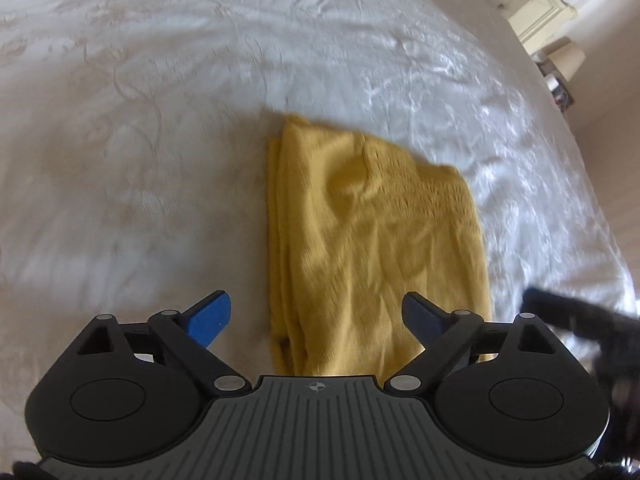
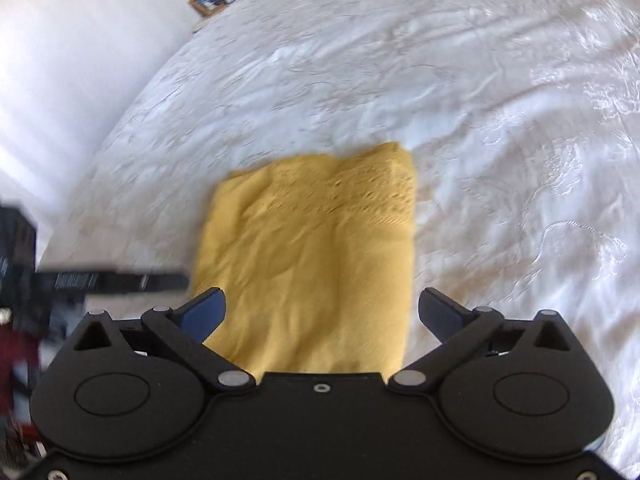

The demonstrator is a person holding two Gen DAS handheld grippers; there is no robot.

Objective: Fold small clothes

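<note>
My left gripper and my right gripper both hang with jaws spread wide, holding nothing. The yellow knit top lies below them on the white bedspread, already folded into a narrow stack. It looks light, soft and floppy, likely to sag and slip apart, so I would pinch all its layers together at the near corners
</note>
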